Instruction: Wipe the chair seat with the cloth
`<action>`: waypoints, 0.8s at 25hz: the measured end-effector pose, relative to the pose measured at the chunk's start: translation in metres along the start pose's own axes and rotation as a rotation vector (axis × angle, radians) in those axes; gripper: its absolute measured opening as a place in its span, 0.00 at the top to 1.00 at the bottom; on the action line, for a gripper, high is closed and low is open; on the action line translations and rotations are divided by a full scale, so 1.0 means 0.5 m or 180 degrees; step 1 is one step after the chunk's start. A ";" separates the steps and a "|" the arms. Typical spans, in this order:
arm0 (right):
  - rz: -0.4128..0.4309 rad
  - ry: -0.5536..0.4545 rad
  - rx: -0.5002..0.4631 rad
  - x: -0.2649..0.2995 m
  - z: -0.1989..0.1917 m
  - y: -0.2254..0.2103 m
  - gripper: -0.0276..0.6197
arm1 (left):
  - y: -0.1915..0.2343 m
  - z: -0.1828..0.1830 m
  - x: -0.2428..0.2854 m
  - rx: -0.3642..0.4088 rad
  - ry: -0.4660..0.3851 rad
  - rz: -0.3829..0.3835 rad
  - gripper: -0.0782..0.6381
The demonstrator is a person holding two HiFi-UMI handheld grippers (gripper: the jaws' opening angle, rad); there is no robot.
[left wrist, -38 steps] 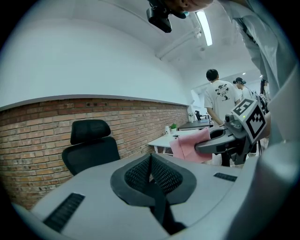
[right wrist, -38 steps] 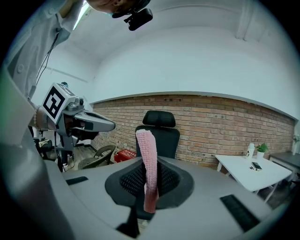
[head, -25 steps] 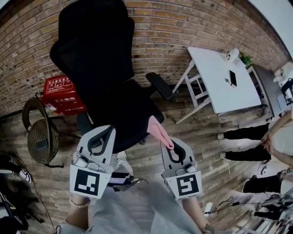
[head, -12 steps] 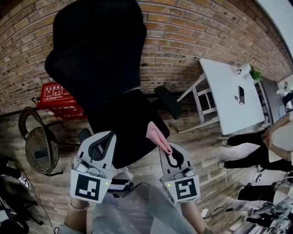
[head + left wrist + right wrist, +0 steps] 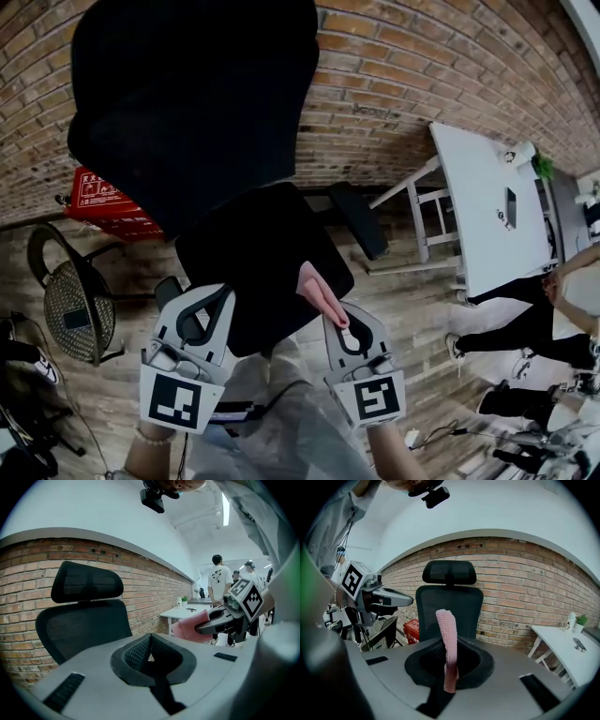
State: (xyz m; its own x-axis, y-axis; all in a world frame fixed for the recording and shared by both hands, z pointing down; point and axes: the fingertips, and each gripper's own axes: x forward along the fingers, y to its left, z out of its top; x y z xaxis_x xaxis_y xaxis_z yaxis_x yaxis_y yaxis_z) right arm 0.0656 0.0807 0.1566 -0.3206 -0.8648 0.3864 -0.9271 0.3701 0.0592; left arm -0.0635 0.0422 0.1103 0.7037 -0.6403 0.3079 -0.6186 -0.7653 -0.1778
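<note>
Evidently soft and light, the cloth [image 5: 446, 630] is pinched by one end in the right tool [image 5: 450, 670], probably adequately; left tool [image 5: 150, 644] closed, empty.

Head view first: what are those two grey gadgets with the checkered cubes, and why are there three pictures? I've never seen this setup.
They are hand-held tongs. A person holds one in each hand, and there is no robot arm. The head view comes from a camera on the person's head, looking down. The other two pictures come from a camera riding on each tool, looking along its jaws. The marker cubes are part of the tools. The left tongs are shut and empty. The right tongs are shut on a pink cloth. In front stands a black office chair, and its seat is what gets wiped. I can't tell whether the cloth touches it.
</note>
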 end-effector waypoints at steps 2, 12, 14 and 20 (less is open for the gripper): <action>0.0049 0.0051 0.0027 0.026 -0.019 -0.010 0.87 | 0.009 -0.017 0.015 -0.0056 0.0039 0.0032 0.87; 0.0306 0.0426 0.0437 0.178 -0.165 -0.066 0.87 | 0.067 -0.133 0.123 -0.0273 0.0193 0.0406 0.87; 0.0329 0.0459 0.0480 0.220 -0.197 -0.079 0.88 | 0.079 -0.166 0.150 -0.0280 0.0239 0.0459 0.87; 0.0348 0.0628 0.0439 0.348 -0.312 -0.119 0.88 | 0.098 -0.264 0.213 -0.0251 0.0422 0.0554 0.87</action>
State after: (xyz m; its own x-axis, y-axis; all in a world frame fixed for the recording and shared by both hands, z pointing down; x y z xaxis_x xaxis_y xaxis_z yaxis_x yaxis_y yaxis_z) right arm 0.0951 -0.0391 0.3638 -0.3888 -0.7344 0.5564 -0.9111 0.3963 -0.1136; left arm -0.0651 -0.0548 0.2579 0.5351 -0.7441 0.4000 -0.7557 -0.6333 -0.1671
